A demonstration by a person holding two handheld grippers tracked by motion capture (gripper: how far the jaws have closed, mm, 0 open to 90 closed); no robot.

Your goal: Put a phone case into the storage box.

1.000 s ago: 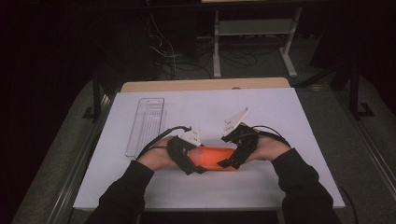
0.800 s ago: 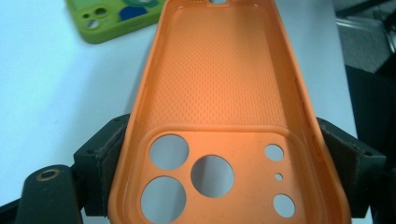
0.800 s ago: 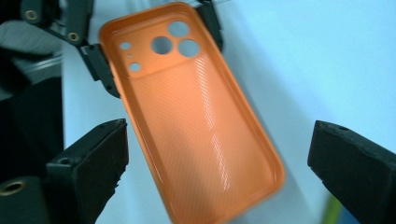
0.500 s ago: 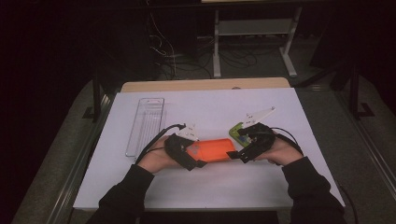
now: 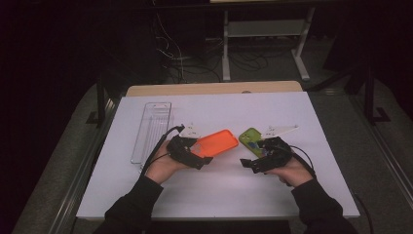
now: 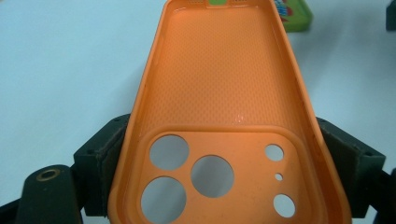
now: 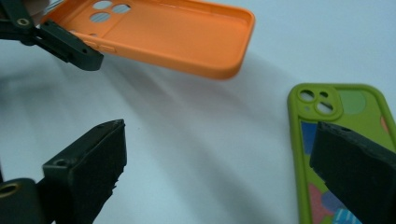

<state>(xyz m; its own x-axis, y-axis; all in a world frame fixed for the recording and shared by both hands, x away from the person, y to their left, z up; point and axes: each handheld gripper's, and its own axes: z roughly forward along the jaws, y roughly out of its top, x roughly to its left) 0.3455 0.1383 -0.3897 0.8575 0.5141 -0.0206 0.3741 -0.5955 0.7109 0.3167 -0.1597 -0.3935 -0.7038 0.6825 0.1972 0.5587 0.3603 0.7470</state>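
Note:
An empty orange phone case (image 5: 217, 142) is lifted a little off the white sheet, inner side up. My left gripper (image 5: 195, 152) is shut on its camera-cutout end. In the left gripper view the case (image 6: 219, 88) runs away from the jaws, which press on both long edges, the left gripper (image 6: 226, 158) closed across it. A green phone in a patterned case (image 5: 251, 138) lies flat to the right. My right gripper (image 5: 255, 158) sits just in front of it, open, holding nothing. In the right gripper view the green phone (image 7: 355, 100) lies behind the right jaw and the orange case (image 7: 163, 32) hangs at upper left.
A clear plastic tray (image 5: 152, 129) lies lengthwise on the left part of the white sheet (image 5: 219, 195). A wooden table edge (image 5: 214, 88) shows behind the sheet. Cables and a metal stand (image 5: 263, 29) are on the dark floor beyond.
The two hands have drawn apart. My right gripper has let go of the orange case and moved right, and the green phone now lies in the open. My left gripper keeps the case.

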